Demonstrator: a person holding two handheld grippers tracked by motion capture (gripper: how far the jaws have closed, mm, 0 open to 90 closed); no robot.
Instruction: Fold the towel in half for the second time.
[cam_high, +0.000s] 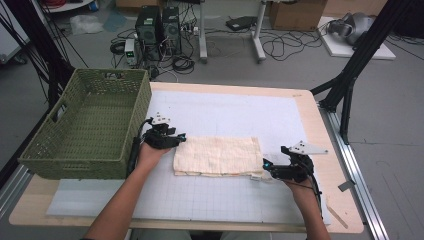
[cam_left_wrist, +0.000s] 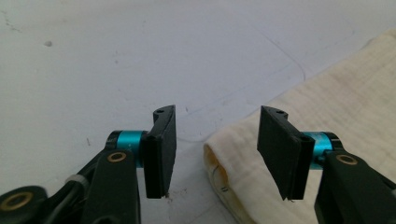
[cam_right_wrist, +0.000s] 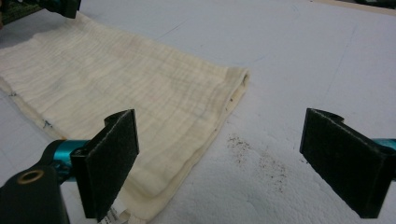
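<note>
Two claws at the ends of a folded cream towel (cam_high: 218, 156) on the desk (cam_high: 310, 107)

Left claw (cam_left_wrist: 212, 151) at the towel's 9 o'clock end, half open, pads astride the fold without pressing; right claw (cam_right_wrist: 219, 161) at 3 o'clock, wide open over its corner; green wicker basket (cam_high: 90, 125) at 9 o'clock

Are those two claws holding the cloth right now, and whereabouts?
Nothing is held. The left gripper has its jaws apart around the cloth's corner; the right gripper is open at the other end.

Right gripper (cam_right_wrist: 219, 163) with jaws spread wide above the white mat (cam_right_wrist: 303, 56). A folded cream cloth (cam_right_wrist: 121, 88) lies beyond and beneath the left jaw, its near corner under that pad; dark specks (cam_right_wrist: 257, 158) dot the mat between the jaws.
</note>
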